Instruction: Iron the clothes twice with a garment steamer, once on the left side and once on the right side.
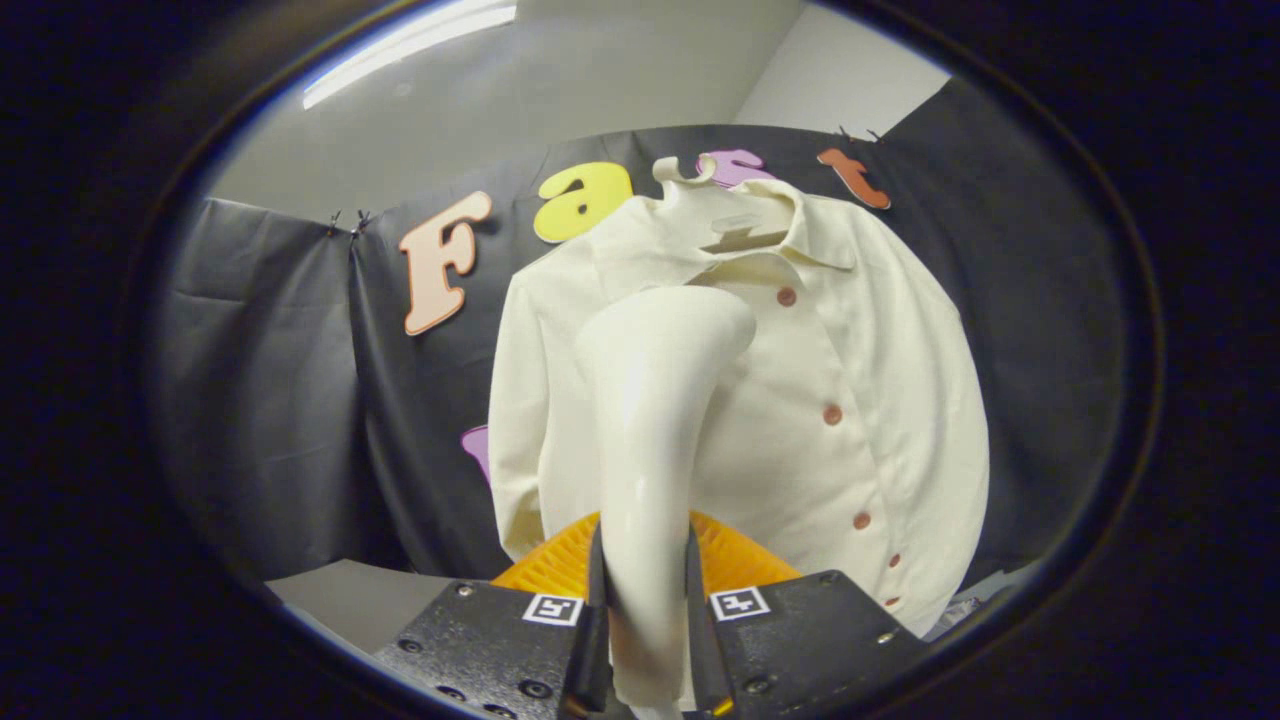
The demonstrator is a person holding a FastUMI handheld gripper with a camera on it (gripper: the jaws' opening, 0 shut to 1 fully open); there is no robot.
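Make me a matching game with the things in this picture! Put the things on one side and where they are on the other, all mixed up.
Things:
1. garment steamer
2. shirt
3. hanger
4. orange ribbed part

Places:
A. hanging in front of the black cloth wall
B. clamped between the fingers of the gripper, head up near the shirt's chest
C. poking out at the shirt's collar
D. just ahead of the fingers, behind the steamer's handle

Right pairs: 1-B, 2-A, 3-C, 4-D
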